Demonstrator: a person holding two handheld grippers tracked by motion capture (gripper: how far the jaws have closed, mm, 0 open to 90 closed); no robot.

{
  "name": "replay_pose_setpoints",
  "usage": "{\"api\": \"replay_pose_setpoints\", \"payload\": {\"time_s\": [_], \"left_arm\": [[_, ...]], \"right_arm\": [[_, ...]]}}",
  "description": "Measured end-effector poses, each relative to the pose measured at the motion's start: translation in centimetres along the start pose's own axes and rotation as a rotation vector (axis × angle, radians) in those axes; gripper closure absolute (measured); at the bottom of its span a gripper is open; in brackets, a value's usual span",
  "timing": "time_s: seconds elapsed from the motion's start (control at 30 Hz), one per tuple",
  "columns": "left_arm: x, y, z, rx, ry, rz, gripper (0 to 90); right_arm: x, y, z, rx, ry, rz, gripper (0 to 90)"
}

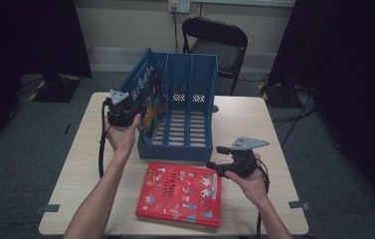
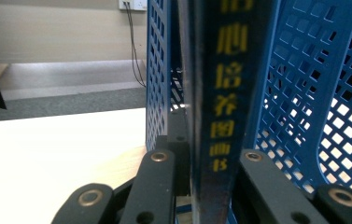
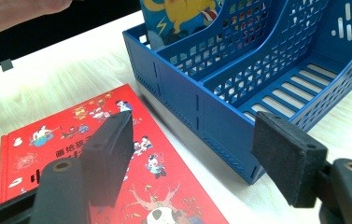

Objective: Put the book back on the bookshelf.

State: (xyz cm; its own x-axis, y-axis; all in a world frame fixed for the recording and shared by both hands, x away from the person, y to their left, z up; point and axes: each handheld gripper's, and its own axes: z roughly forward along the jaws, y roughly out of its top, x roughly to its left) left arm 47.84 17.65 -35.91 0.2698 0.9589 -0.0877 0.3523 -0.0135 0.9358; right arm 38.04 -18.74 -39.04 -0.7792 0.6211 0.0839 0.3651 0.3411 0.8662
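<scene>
1. The worktop (image 1: 80, 164) is a pale, wood-toned rectangle standing on grey carpet.
2. A blue file rack (image 1: 187, 119) with three compartments stands at its middle, towards the far edge.
3. A red picture book (image 1: 180, 194) lies flat, cover up, just in front of the rack, near the front edge.
4. A small dark thing, too small to identify, seems to lie behind the rack's right side.

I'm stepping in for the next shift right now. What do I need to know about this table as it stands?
Left gripper: shut on the blue book, which stands in the leftmost slot of the blue file rack.
Right gripper: open, holding nothing, above the red book's top right corner.
Done: blue book is in the rack, not yet let go.
Left: release it, then probably pick up the red book, flat on the table, and file it too.
</scene>
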Motion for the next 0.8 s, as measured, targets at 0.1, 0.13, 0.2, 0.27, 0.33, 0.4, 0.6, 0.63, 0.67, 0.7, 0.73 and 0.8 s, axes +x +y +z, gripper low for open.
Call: {"api": "replay_pose_setpoints", "payload": {"time_s": [0.1, 0.13, 0.2, 0.27, 0.33, 0.4, 0.6, 0.63, 0.67, 0.7, 0.73, 0.8], "left_arm": [[-0.5, -0.3, -0.1, -0.023, 0.023, 0.026, 82.0], [-0.6, -0.4, -0.1, -0.024, 0.029, 0.03, 81.7], [-0.6, -0.4, -0.1, -0.03, 0.033, 0.026, 81.7], [-0.7, -0.6, -0.1, -0.049, 0.044, 0.026, 81.5], [-0.8, -0.7, -0.1, -0.049, 0.051, 0.038, 81.4], [-0.9, -0.7, -0.1, -0.053, 0.052, 0.034, 81.5], [-1.2, -0.5, 0.0, -0.049, 0.054, 0.07, 81.7], [-1.3, -0.4, 0.1, -0.05, 0.051, 0.068, 82.0], [-1.3, -0.3, 0.2, -0.044, 0.051, 0.075, 82.3], [-1.4, -0.3, 0.2, -0.048, 0.05, 0.077, 82.6], [-1.4, -0.2, 0.2, -0.044, 0.055, 0.087, 82.5], [-1.6, -0.3, 0.3, -0.048, 0.052, 0.098, 82.5]], "right_arm": [[0.0, 0.0, 0.0, -0.004, 0.0, 0.001, 29.2], [0.0, 0.0, -0.1, -0.001, -0.001, 0.002, 29.2], [0.0, 0.0, -0.1, -0.001, -0.002, 0.004, 29.2], [-0.1, -0.1, -0.1, -0.002, -0.002, 0.004, 29.2], [-0.1, -0.1, -0.1, -0.002, -0.002, 0.004, 29.2], [-0.2, -0.1, -0.1, -0.001, -0.001, 0.005, 29.2], [-0.2, -0.1, -0.1, 0.001, -0.004, 0.008, 29.2], [-0.2, -0.1, -0.1, 0.002, -0.003, 0.008, 29.2], [-0.2, -0.1, -0.1, 0.003, -0.002, 0.007, 29.2], [-0.2, -0.1, 0.0, 0.002, -0.001, 0.005, 29.2], [-0.2, -0.1, 0.0, 0.003, -0.001, 0.005, 29.2], [-0.2, -0.1, -0.1, 0.001, -0.003, 0.009, 29.2]]}}
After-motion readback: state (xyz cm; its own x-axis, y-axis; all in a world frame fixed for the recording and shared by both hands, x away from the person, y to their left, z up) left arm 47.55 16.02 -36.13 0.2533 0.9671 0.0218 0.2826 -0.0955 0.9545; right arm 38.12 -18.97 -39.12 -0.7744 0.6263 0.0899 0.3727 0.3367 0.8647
